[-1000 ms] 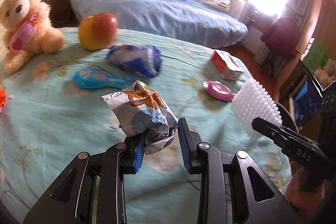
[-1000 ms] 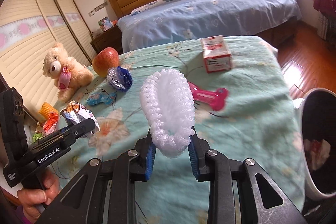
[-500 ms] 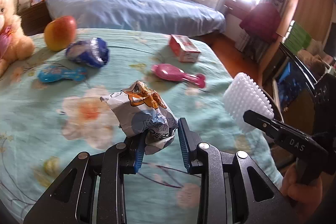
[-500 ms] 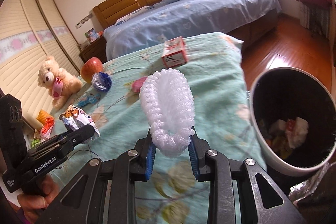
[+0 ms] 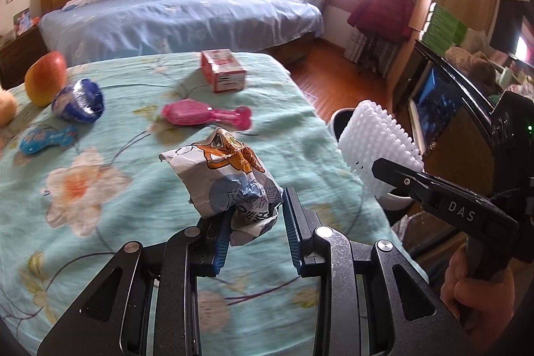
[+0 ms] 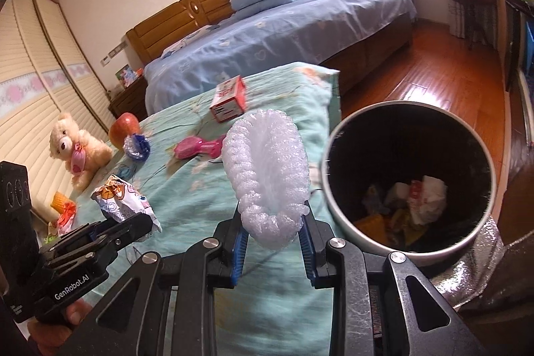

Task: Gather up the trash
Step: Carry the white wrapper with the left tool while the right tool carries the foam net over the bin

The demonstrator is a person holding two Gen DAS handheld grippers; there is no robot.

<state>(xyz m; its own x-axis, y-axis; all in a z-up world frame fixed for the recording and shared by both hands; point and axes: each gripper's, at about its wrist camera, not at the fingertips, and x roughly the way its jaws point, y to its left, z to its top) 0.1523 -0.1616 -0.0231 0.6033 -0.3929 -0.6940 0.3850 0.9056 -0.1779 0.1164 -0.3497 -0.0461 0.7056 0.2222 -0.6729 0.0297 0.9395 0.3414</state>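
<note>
My left gripper (image 5: 256,222) is shut on a crumpled snack wrapper (image 5: 223,175) with a cartoon print, held above the teal flowered table (image 5: 100,196). The wrapper also shows in the right wrist view (image 6: 121,201). My right gripper (image 6: 272,237) is shut on a white foam fruit net (image 6: 267,169), held at the table's right edge beside a round bin (image 6: 333,189) with trash inside. The net also shows at the right of the left wrist view (image 5: 377,145). A crumpled blue wrapper (image 5: 78,100) lies on the table.
On the table are an apple (image 5: 45,77), a red and white box (image 5: 223,69), a pink brush (image 5: 207,114), a blue toy (image 5: 45,139) and a teddy bear (image 6: 76,149). A bed (image 5: 180,12) stands behind. Wooden floor lies right of the table.
Both grippers have swung right with their loads. The bin now fills the right of the right wrist view, close beside the foam net.
</note>
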